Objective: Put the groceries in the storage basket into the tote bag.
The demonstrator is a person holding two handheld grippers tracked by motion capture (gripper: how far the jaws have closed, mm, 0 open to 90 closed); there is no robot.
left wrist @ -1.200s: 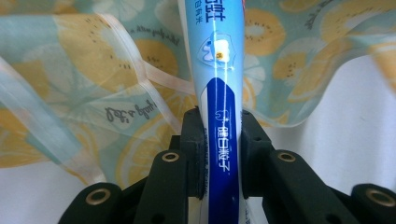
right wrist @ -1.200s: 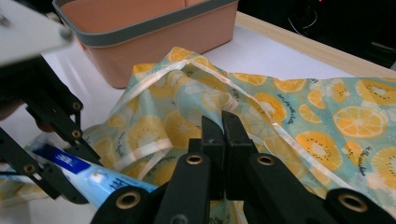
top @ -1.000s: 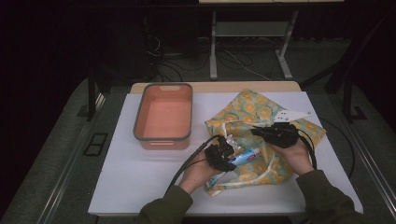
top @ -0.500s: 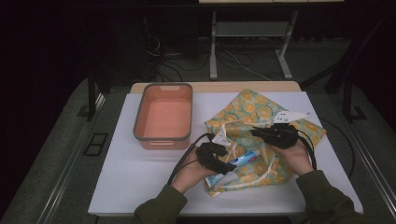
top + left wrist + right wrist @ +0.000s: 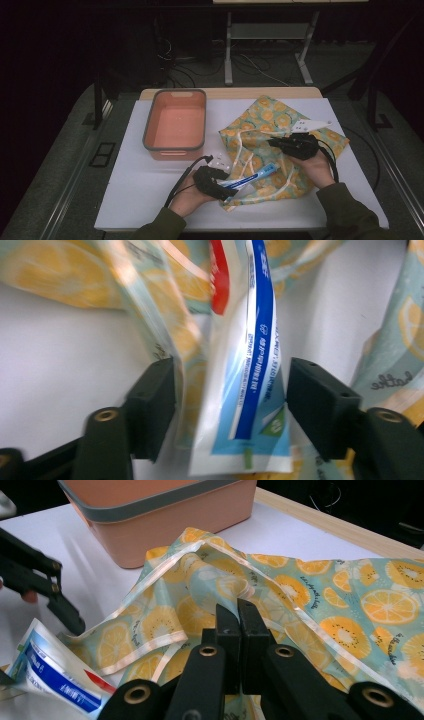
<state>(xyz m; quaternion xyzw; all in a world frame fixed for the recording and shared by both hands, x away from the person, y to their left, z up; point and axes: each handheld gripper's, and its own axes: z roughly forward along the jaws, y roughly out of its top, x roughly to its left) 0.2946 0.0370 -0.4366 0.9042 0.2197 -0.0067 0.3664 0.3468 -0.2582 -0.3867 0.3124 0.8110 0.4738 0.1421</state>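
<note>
The step in hand looks like getting the tube point(image 5: 252, 176) in or out of the bag point(image 5: 280, 145), the lemon-print cloth one lying right of the tub point(image 5: 175, 125) on the table point(image 5: 125, 200). The tube lies at the bag's near left corner, its crimped end sticking out toward the left gripper point(image 5: 220, 187).

In the left gripper view the jaws stand apart on either side of the tube point(image 5: 250, 390). They have just been opening and easing back a little; the right pad sits at the tube's edge, the left pad is clear, so there is no real grip. The right gripper point(image 5: 280, 142) is shut on the bag's fabric point(image 5: 300, 595) and holds it down near the middle.

The next move, I judge, calls for the left jaws to close squarely on the tube's flat end while the right keeps the bag pinned. The tube is soft and the cloth beside it could get caught too.
</note>
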